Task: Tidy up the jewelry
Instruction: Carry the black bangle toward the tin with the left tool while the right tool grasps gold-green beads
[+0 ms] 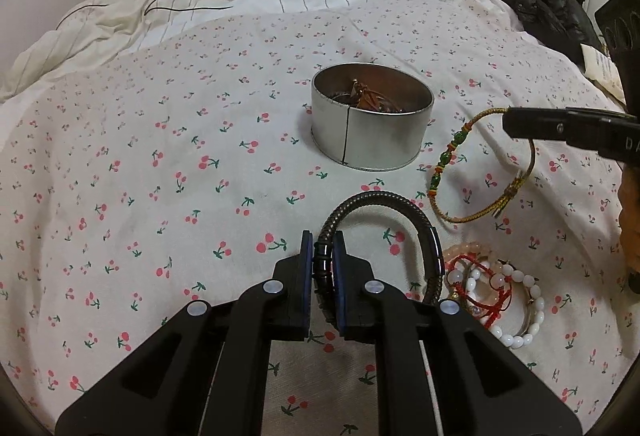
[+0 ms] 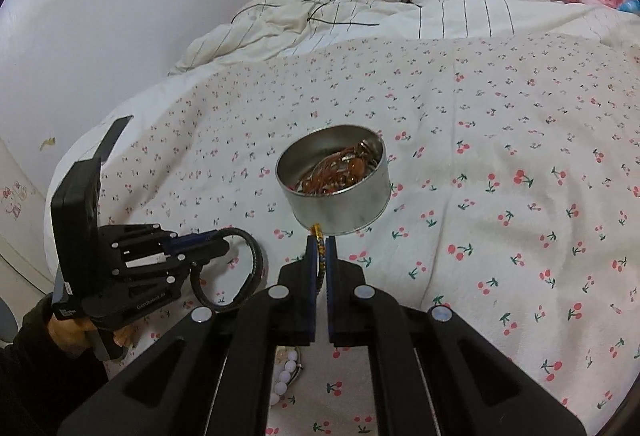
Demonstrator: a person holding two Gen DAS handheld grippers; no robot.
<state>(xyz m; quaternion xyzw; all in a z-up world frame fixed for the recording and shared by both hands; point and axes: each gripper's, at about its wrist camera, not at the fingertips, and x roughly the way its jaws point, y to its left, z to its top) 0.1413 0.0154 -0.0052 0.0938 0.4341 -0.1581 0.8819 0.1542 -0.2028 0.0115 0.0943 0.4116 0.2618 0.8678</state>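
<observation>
Left wrist view: left gripper clamped on dark braided metal bangle; right gripper pinching gold woven cord bracelet with green beads, near round silver tin. Risk: thin cord slips from pads, or loop snags tin rim, dropping outside.

tin: brushed metal | bedsheet: matt cloth | bangle: braided, glossy

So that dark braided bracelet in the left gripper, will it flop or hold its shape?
The braided bracelet likely holds its shape: pinched by the left gripper, its loop arches unsupported. It probably isn't heavy, and the woven surface looks grippy.
</observation>
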